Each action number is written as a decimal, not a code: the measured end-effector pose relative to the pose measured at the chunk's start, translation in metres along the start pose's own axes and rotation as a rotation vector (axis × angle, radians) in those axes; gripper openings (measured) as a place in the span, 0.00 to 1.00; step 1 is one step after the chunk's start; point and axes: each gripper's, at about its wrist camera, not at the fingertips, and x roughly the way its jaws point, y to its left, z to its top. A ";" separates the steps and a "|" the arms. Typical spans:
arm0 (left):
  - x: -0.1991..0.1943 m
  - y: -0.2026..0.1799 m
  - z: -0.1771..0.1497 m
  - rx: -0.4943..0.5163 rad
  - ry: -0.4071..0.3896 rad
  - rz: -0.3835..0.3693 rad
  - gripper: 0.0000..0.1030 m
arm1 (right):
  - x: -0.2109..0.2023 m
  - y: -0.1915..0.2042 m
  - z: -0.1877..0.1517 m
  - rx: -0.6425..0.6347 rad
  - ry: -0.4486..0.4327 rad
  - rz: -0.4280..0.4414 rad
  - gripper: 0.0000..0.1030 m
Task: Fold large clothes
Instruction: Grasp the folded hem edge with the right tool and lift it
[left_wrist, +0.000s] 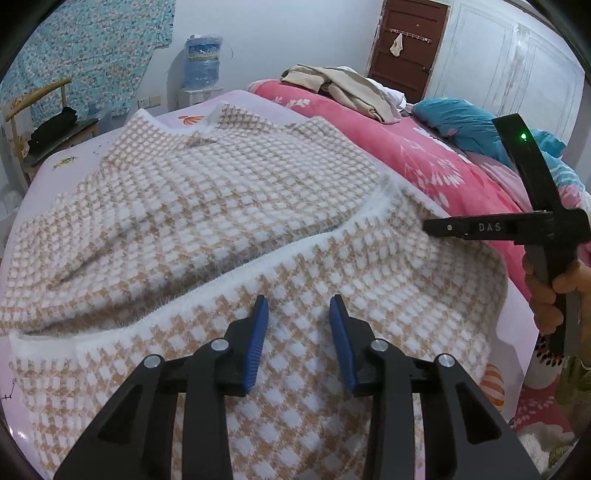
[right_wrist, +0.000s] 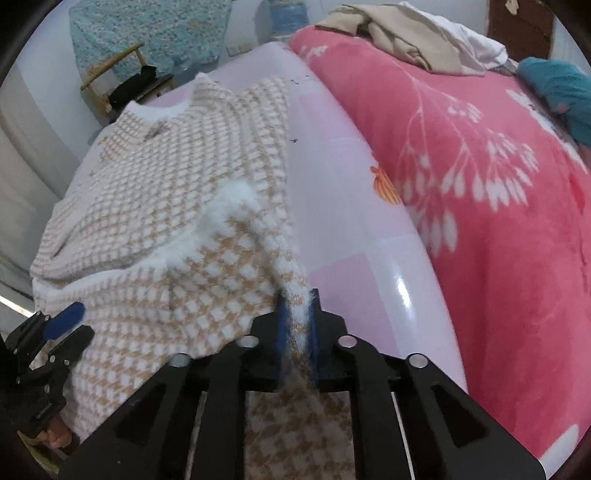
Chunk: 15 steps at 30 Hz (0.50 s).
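Fluffy checked sweater (right_wrist: 155, 206) edge is pinched between the right gripper (right_wrist: 295, 314) pads; the left gripper (left_wrist: 299, 314) hovers above it, narrowly parted, empty

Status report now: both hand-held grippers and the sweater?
Left hand-held gripper open above sweater. Right hand-held gripper shut on its fuzzy edge. Nothing in the way.

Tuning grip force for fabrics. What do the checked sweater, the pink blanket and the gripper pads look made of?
Sweater: fuzzy knit, likely mohair-like or acrylic yarn; loose white fibres stand off its trim.
Blanket: plush fleece, probably polyester; matte, soft nap with printed white leaves.
Pads: blue ribbed rubber or soft plastic; fine grooves show on the faces.
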 end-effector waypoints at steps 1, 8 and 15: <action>-0.001 0.000 0.000 0.000 -0.003 -0.003 0.33 | -0.006 -0.001 0.000 0.005 -0.014 -0.010 0.32; -0.017 0.015 0.006 -0.043 -0.020 0.026 0.33 | -0.053 0.034 -0.002 -0.124 -0.178 0.065 0.44; -0.004 0.042 0.002 -0.160 0.032 0.032 0.33 | 0.017 0.092 -0.004 -0.251 -0.022 0.170 0.44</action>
